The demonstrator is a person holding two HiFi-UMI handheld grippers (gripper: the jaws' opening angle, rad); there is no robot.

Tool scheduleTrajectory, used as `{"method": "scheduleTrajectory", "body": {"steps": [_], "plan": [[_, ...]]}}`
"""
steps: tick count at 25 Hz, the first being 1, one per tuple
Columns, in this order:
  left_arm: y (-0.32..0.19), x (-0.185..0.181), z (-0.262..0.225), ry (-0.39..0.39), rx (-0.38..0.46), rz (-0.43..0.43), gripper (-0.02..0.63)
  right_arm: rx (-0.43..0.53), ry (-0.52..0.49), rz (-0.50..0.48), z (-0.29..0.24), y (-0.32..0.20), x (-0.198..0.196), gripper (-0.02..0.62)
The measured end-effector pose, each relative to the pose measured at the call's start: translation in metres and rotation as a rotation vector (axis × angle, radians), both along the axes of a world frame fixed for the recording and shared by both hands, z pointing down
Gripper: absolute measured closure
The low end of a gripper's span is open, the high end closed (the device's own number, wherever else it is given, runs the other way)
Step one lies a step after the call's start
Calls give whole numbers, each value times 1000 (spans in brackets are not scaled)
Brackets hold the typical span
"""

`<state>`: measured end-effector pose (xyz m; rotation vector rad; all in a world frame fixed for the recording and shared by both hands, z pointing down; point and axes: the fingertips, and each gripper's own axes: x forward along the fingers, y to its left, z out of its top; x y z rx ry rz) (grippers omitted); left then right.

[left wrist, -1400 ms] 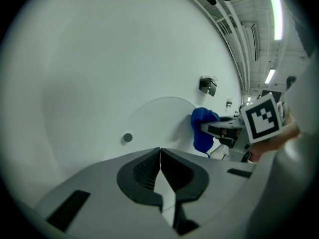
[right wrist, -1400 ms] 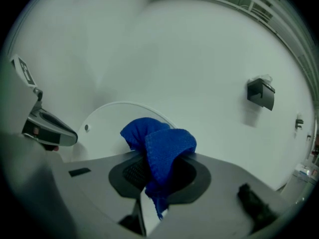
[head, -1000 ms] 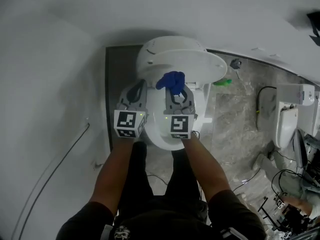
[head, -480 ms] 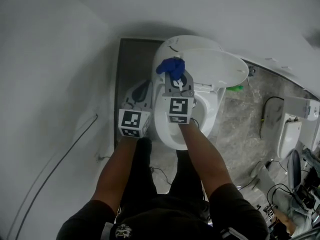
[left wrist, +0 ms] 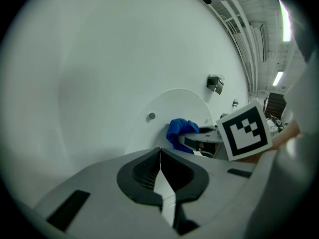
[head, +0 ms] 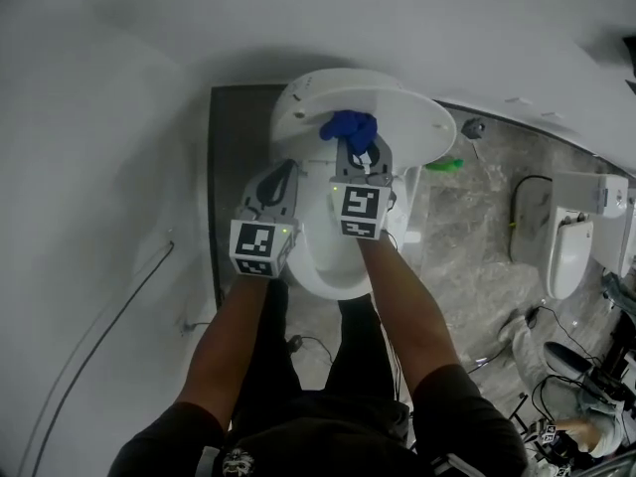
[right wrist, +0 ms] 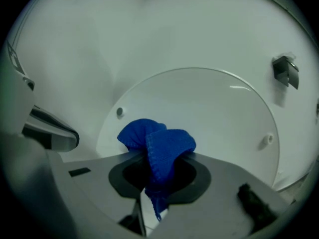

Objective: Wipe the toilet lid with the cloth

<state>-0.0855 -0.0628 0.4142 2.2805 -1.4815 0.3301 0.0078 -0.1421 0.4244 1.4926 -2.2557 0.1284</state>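
At the raised lid [head: 402,117], the right gripper [head: 357,151] pinches a bunched cloth [head: 349,127] in its jaws, the left gripper [head: 281,173] beside it, jaws pressed together and empty; pushed hard, the small wad could slip out.

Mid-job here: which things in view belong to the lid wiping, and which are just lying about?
Belongs to the job:
- blue cloth, clamped in the right gripper
- raised toilet lid
- left gripper, shut and empty

Just lying about:
- small green object
- second toilet at right
- black cable at left
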Motion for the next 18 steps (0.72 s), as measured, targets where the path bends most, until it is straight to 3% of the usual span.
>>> {"method": "scheduleTrajectory", "body": {"steps": [10,18], "plan": [[-12,76,3,9,-7,77,594,-4,50,106,6,-5,104,523],[-11,102,7,-3,-17,115,594,6,80,165,0,0,159,523]]}}
